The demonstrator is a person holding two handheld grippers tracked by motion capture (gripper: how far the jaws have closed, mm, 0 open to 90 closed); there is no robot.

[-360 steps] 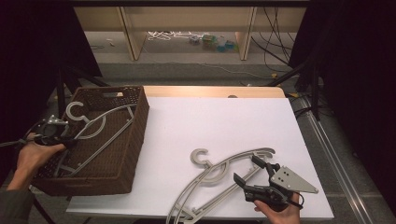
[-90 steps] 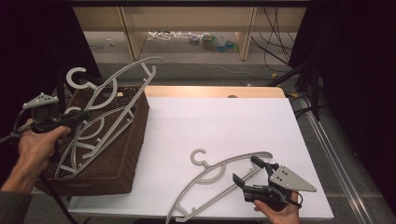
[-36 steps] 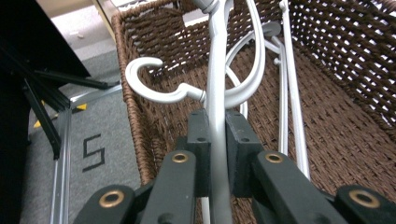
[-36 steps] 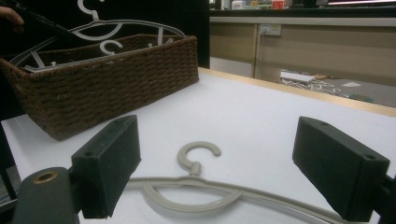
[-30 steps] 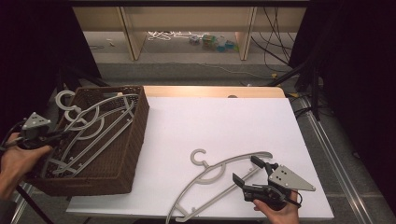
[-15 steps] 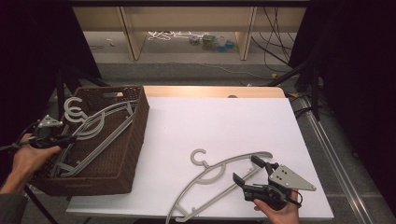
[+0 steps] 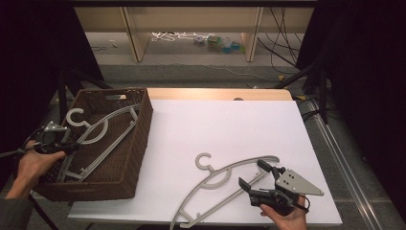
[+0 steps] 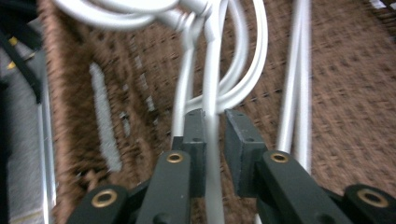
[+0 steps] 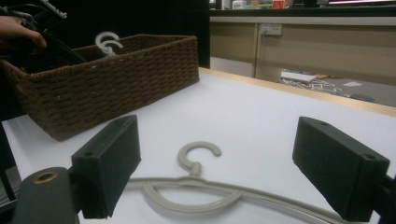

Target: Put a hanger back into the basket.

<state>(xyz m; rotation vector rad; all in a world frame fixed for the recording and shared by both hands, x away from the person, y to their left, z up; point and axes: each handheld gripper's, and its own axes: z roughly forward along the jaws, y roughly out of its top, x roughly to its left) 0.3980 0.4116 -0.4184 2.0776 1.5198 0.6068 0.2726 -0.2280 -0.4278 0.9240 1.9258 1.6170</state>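
Observation:
A brown wicker basket (image 7: 130, 158) stands at the table's left edge. Pale grey hangers (image 7: 103, 125) lie inside it, two hooks overlapping (image 9: 109, 43). My left gripper (image 7: 71, 145) reaches in from the left, and its jaws close narrowly around one hanger's thin bar (image 8: 212, 93). Another grey hanger (image 7: 225, 173) lies flat on the white table near the front. My right gripper (image 7: 253, 173) sits low just right of it, jaws wide open. That hanger's hook (image 9: 198, 154) lies between and beyond the open jaws (image 9: 224, 172), untouched.
The white tabletop (image 7: 225, 124) has free room across its middle and back. Beyond the table's far edge is a shelf unit with clutter on the floor (image 7: 210, 40). Dark stands and cables (image 7: 316, 76) flank the right side.
The left gripper raised a hanger above the basket, then lowered it back in; it now lies flat inside. The right gripper has hardly moved.

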